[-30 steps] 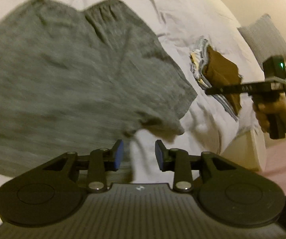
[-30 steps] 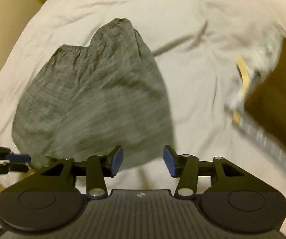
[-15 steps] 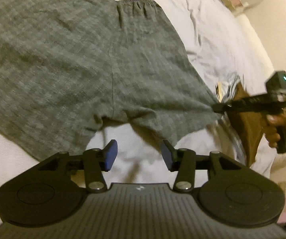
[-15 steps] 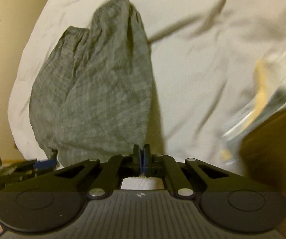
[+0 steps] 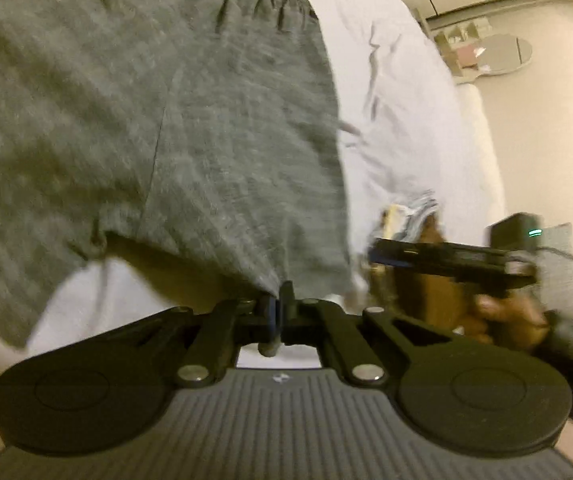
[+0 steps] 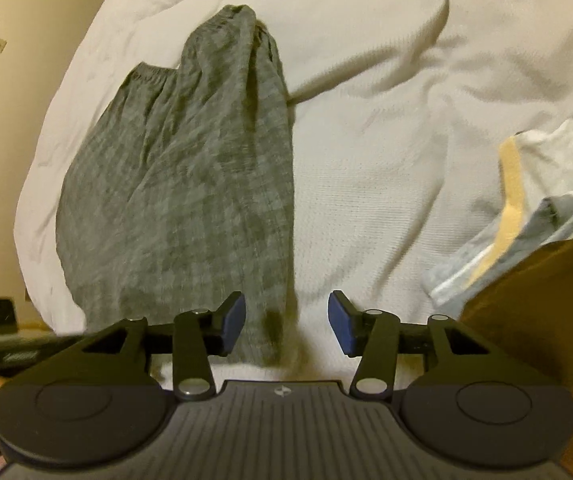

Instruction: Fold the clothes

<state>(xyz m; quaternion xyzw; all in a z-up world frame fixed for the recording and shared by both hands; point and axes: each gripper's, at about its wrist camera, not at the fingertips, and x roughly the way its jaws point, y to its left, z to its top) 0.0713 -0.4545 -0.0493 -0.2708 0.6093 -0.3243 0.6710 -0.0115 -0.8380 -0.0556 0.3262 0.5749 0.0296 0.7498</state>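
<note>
Grey checked shorts [image 5: 190, 128] with an elastic waistband lie spread on the white bedsheet [image 5: 406, 120]. My left gripper [image 5: 276, 312] is shut on the near hem of one leg, and the cloth rises to its jaws. In the right wrist view the shorts [image 6: 190, 200] run away from me, one side bunched into a ridge. My right gripper [image 6: 286, 320] stands open over the shorts' near right corner, with nothing pinched. From the left wrist view the right gripper [image 5: 376, 256] shows side-on, held by a hand [image 5: 502, 312].
A pile of folded clothes [image 6: 534, 184] with a brown garment [image 6: 546, 312] on top sits on the bed just right of the shorts. A beige wall [image 6: 2, 80] borders the bed on the left. A mirror and small shelf [image 5: 486, 52] stand on the floor beyond the bed.
My left gripper went from open to shut on the shorts' leg hem. My right gripper, shut at the shorts' corner half a second ago, has opened. The shorts' right side has bunched up.
</note>
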